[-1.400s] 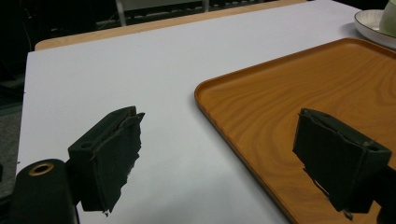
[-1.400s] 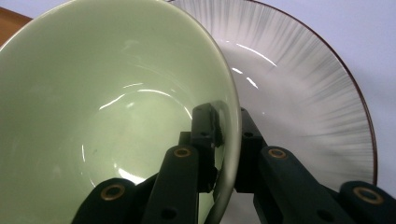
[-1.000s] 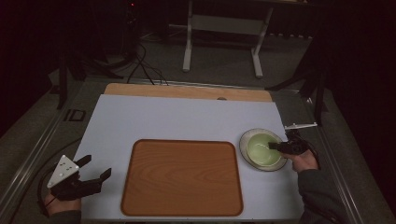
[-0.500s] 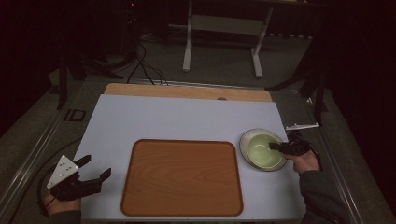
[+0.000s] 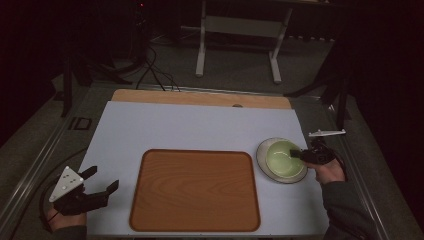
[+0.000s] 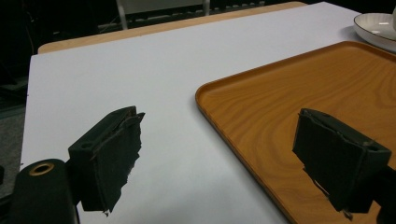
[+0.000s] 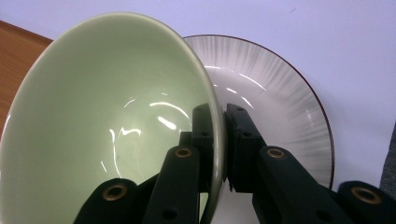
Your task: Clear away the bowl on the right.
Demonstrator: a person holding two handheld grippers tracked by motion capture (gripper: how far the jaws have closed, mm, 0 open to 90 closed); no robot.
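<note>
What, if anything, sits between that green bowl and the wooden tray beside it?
Nothing visible does. The right gripper is clamped on the rim of the green bowl, which sits over the white plate. Between the plate and the wooden tray lies only a narrow strip of bare table.

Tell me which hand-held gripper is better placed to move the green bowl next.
Right. The right hand-held gripper is already shut on the green bowl rim, above the plate. The left hand-held gripper is open, beyond the wooden tray.

Right gripper (image 7: 219, 140) clamped; left gripper (image 6: 233, 158) agape.
</note>
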